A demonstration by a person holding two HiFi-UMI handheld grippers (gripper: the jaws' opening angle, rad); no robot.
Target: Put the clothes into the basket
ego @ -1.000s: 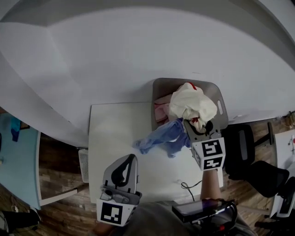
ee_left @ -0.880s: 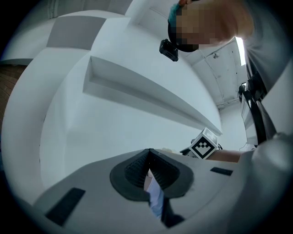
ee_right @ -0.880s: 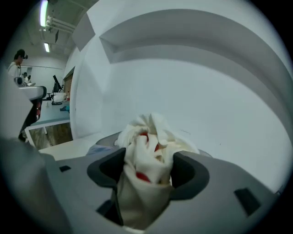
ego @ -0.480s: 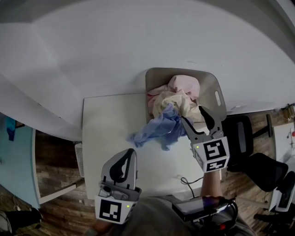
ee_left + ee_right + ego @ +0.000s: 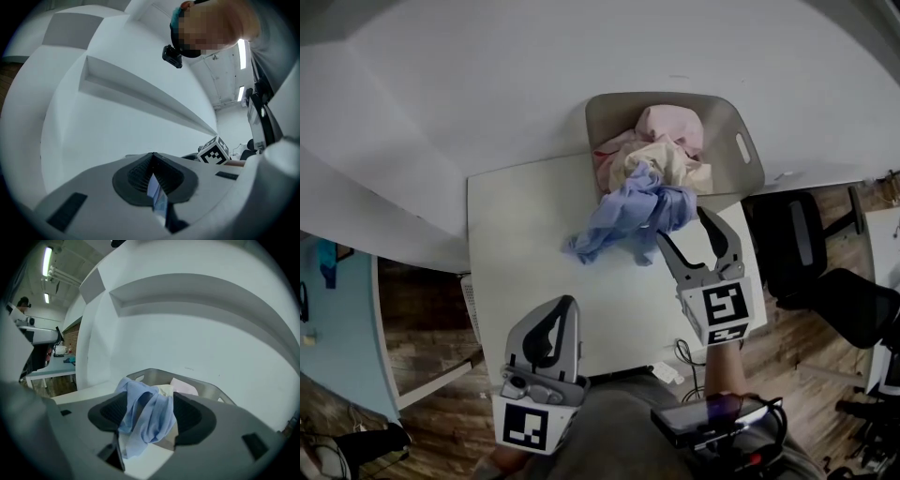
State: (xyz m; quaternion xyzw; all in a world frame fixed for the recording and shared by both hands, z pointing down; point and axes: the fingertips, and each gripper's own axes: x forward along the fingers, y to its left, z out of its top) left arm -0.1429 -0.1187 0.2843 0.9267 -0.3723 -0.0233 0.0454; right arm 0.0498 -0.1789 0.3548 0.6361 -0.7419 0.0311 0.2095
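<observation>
Fingers of the left gripper (image 5: 570, 305) are closed tip to tip with nothing between them. It hangs over the near left part of the white table (image 5: 520, 234), well apart from the clothes. Toward the middle, a blue garment (image 5: 628, 217) lies crumpled: one end trails onto the tabletop, and the other is draped over the near rim of the grey basket (image 5: 742, 155). The basket stands at the table's far right corner, by the wall. Inside it, a cream garment (image 5: 661, 164) sits just behind the blue one, and a pink garment (image 5: 675, 124) lies beyond that. On the right, the right gripper (image 5: 682, 225) has its jaws standing wide — they have just been opening. The blue garment shows in the gap just ahead of its fingertips, with neither pad pressing on it.
</observation>
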